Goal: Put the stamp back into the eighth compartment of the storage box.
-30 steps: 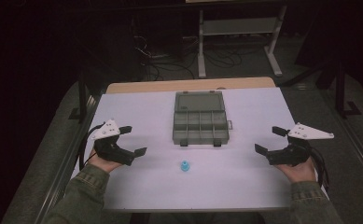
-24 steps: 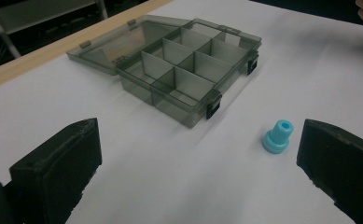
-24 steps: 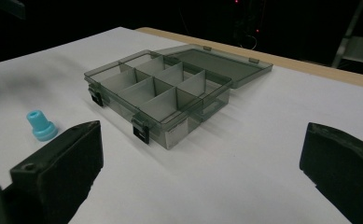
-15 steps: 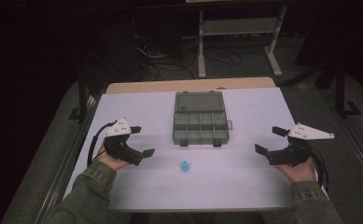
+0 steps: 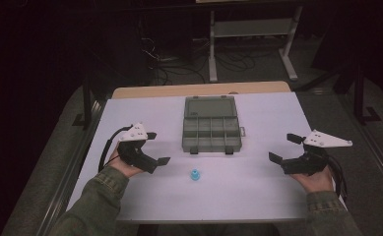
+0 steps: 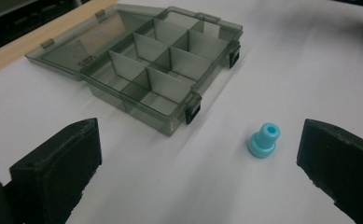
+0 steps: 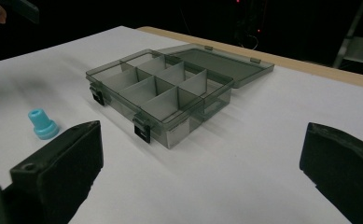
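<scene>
Blue cap [image 5: 195, 174] upright on desk [image 5: 258, 191], just before open box [image 5: 211, 129] (empty dividers clear in left gripper view). Left gripper [image 5: 158, 147] fingers spread near cap; right gripper [image 5: 283, 147] spread, well apart.

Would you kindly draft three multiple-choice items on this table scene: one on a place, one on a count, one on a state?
1. The blue piece lies
A. inside the organiser box
B. on the table, in front of the box
C. in a gripper

2. Compartment rows in the box:
A. two
B. four
C. one

3. The box lid is
A. shut
B. removed
C. open, laid back flat

Answers:
1 B, it stands on bare table between the box and the person.
2 A, a long divider splits two rows.
3 C, the lid lies hinged behind the box.
</scene>
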Available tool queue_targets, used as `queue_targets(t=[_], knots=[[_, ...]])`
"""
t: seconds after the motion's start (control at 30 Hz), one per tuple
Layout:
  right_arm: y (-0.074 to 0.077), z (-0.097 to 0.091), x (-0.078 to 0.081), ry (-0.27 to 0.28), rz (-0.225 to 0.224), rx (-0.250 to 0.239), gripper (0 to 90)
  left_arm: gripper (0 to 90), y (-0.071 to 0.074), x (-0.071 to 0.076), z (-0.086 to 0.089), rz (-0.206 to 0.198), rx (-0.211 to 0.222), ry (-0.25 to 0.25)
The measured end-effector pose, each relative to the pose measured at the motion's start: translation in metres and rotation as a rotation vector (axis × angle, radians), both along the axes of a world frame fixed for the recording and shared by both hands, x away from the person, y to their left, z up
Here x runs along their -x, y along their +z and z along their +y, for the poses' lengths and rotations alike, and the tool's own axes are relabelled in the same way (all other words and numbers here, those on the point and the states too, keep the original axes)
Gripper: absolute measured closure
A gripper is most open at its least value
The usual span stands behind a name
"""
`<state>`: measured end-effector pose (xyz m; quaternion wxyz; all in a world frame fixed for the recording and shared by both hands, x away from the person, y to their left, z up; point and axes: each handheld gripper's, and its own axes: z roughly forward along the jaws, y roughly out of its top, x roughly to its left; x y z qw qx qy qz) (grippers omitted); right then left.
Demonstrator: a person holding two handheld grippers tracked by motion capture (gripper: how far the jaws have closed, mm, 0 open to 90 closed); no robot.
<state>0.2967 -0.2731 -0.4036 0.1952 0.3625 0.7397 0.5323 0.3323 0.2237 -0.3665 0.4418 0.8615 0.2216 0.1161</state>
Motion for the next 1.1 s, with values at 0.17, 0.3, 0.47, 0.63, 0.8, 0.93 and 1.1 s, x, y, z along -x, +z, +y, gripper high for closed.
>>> queue_targets(t=[0.17, 0.3, 0.47, 0.63, 0.8, 0.93, 1.1], knots=[[0.000, 0.001, 0.000, 0.001, 0.001, 0.001, 0.0, 0.0, -0.002, -0.002, -0.006, 0.012, -0.018, -0.019], [0.000, 0.001, 0.000, 0.001, 0.002, 0.003, 0.0, 0.0, -0.003, -0.002, -0.012, 0.016, -0.032, -0.035], [0.000, 0.002, 0.000, 0.006, 0.001, 0.006, 0.0, 0.0, -0.005, -0.004, -0.020, 0.027, -0.048, -0.045], [0.000, 0.001, 0.000, 0.005, 0.002, 0.003, 0.0, 0.0, -0.007, -0.007, -0.029, 0.038, -0.065, -0.067], [0.000, 0.001, 0.000, 0.007, 0.003, 0.002, 0.0, 0.0, -0.010, -0.008, -0.037, 0.047, -0.087, -0.094], [-0.001, 0.002, 0.000, 0.009, 0.005, 0.003, 0.0, 0.0, -0.013, -0.010, -0.042, 0.060, -0.099, -0.106], [-0.001, 0.002, 0.000, 0.009, 0.005, 0.001, 0.0, 0.0, -0.018, -0.010, -0.048, 0.074, -0.121, -0.124]])
